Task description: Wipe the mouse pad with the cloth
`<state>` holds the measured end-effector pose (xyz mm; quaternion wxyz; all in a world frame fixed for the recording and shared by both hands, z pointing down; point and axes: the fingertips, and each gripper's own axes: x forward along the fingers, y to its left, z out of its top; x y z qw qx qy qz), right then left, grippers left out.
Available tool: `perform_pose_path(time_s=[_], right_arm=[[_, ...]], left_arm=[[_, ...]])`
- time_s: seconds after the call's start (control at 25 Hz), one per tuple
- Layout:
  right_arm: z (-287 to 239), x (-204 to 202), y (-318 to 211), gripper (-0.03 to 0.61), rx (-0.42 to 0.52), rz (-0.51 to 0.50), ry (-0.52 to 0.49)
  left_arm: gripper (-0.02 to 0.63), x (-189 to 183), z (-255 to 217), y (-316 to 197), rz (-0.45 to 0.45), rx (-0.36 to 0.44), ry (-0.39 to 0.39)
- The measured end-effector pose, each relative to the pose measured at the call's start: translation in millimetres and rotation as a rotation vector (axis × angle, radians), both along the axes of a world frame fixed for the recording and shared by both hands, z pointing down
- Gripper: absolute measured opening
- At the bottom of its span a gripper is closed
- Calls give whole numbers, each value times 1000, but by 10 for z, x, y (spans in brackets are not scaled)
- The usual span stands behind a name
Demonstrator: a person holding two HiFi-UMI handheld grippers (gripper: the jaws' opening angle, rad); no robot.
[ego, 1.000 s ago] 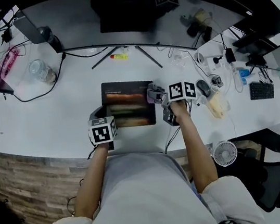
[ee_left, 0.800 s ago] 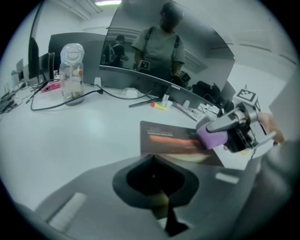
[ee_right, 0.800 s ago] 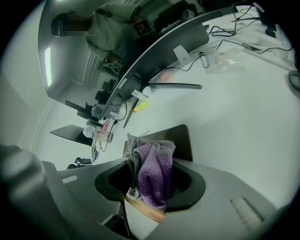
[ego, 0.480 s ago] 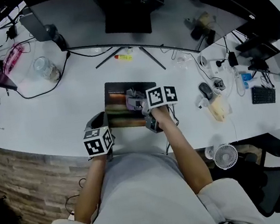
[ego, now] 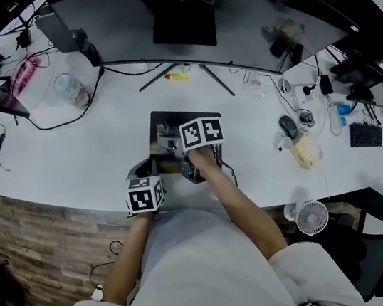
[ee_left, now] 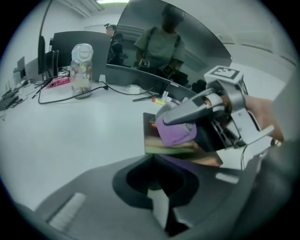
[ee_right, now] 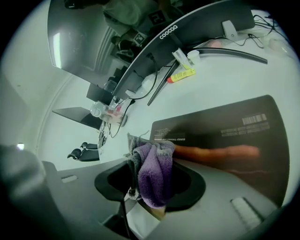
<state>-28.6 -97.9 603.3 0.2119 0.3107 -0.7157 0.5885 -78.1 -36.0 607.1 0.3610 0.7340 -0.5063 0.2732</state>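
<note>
The dark mouse pad (ego: 164,127) lies on the white desk (ego: 68,150) in front of the person. A purple and grey cloth (ee_right: 157,176) is pinched in my right gripper (ee_right: 146,165), which is shut on it. The cloth rests on the pad's left part (ee_right: 234,126). In the left gripper view the cloth (ee_left: 177,132) sits on the pad (ee_left: 180,153) under the right gripper (ee_left: 220,105). My left gripper (ego: 142,171) is shut with nothing in it, its tips (ee_left: 153,161) at the pad's near left corner.
A curved monitor (ego: 228,20) on a two-legged stand spans the back of the desk. A jar (ego: 70,89) stands at the back left, a yellow tube (ego: 178,77) lies by the stand, and a mouse (ego: 287,126) and cables lie at the right.
My right gripper has carried the cloth leftward across the pad, from its right edge to its left part. The left gripper has stayed at the pad's near left corner.
</note>
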Motion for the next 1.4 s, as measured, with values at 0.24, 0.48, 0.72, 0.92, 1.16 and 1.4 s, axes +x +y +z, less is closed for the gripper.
perform_pose_path(time_s=[0.24, 0.48, 0.72, 0.92, 1.16, 1.4], right_arm=[[-19, -218, -82, 187, 6, -6, -12], [77, -273, -78, 187, -5, 9, -16], [78, -264, -71, 187, -5, 16, -17], [86, -166, -55, 187, -12, 20, -17], [86, -46, -57, 187, -5, 25, -6], [101, 110, -13, 187, -3, 33, 16]], left_arm=[[0, -23, 52, 22, 5, 0, -4], [0, -27, 67, 20, 1, -1, 8], [0, -34, 68, 21, -2, -5, 10], [0, -26, 69, 24, -3, -9, 14], [0, -19, 71, 11, -3, -10, 17], [0, -29, 76, 35, -2, -11, 12]])
